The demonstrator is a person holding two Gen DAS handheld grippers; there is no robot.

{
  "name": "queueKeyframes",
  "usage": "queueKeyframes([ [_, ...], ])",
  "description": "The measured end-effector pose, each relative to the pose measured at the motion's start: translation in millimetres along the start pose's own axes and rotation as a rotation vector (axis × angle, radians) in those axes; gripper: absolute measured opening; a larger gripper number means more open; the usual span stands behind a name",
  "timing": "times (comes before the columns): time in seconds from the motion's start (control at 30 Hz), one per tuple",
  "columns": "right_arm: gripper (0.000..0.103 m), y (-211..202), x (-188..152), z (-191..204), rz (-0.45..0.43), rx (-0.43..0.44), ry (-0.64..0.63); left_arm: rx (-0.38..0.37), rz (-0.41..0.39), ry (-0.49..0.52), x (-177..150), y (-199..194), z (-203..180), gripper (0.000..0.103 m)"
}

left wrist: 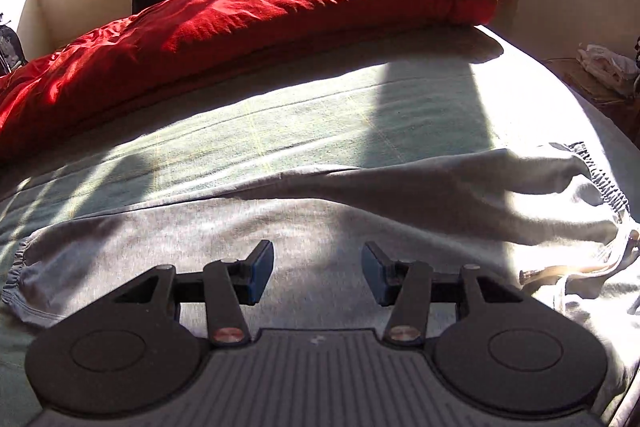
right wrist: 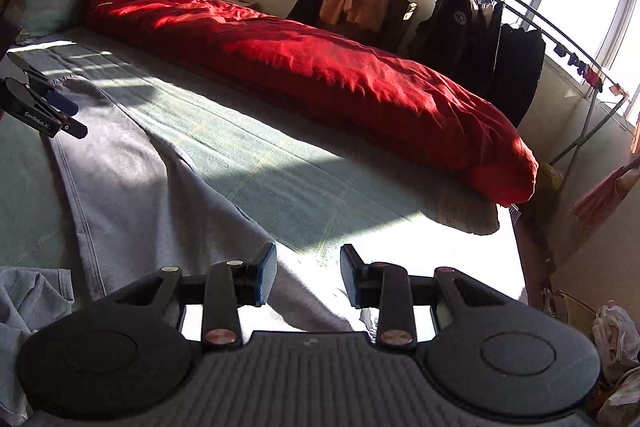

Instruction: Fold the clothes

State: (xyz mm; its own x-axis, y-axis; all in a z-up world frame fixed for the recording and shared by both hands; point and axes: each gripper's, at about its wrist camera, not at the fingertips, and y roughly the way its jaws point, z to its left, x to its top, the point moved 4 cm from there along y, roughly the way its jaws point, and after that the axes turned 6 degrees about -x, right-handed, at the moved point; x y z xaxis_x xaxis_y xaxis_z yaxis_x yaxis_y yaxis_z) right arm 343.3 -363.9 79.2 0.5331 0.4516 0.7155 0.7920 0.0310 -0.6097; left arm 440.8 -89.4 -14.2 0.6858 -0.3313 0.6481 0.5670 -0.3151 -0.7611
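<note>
Sunlit bedroom, green checked bedspread [left wrist: 248, 123], grey sweatpants [left wrist: 280, 227] spread across near side.

Washed out by glare at waistband [left wrist: 608, 183] end, drawstring area hard to make out; far leg cuff cut off behind other gripper in right wrist view. Lay lengthwise and mostly flat, gathered cuff [left wrist: 18, 279] at one end, soft folds near elastic waist. Rolled red duvet [right wrist: 320, 67] along far edge; drying rack [right wrist: 560, 35] by windows. Hovered low over fabric: left gripper [left wrist: 318, 273], jaws spread wide, nothing between blue pads. Likewise right gripper [right wrist: 308, 277] near waist end, parted and empty.
</note>
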Motion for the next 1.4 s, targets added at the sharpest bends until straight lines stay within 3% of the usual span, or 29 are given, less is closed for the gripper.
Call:
queueKeyframes([
  [0.23,0.039,25.5,-35.1,-0.9,0.036,0.056,0.045,-0.068,0.047,0.067,-8.0,58.0,-59.0,0.05],
  [0.4,0.039,55.8,-49.4,-8.0,0.058,0.089,0.09,-0.068,0.108,0.043,-37.0,82.4,-48.5,0.05],
  [0.63,0.038,113.7,-43.4,-23.2,0.058,0.144,0.154,-0.126,0.099,-0.037,-68.6,65.4,-26.1,0.05],
  [0.67,0.037,124.7,-40.3,-24.4,0.058,0.15,0.162,-0.128,0.098,-0.039,-71.5,63.0,-25.0,0.05],
  [0.77,0.02,161.0,-27.2,-20.6,0.066,0.183,0.172,-0.135,0.088,-0.037,-74.4,60.7,-24.2,0.051],
  [0.93,0.013,205.4,-10.1,0.0,0.069,0.275,0.165,-0.146,0.069,-0.044,-74.9,61.5,-23.5,0.052],
  [1.23,0.013,208.2,-28.1,46.3,0.102,0.37,0.026,-0.168,0.045,-0.037,-78.8,59.9,-22.0,0.056],
  [1.4,0.013,199.8,-39.3,57.6,0.099,0.361,-0.051,-0.168,0.04,-0.038,-79.5,60.4,-20.1,0.056],
])
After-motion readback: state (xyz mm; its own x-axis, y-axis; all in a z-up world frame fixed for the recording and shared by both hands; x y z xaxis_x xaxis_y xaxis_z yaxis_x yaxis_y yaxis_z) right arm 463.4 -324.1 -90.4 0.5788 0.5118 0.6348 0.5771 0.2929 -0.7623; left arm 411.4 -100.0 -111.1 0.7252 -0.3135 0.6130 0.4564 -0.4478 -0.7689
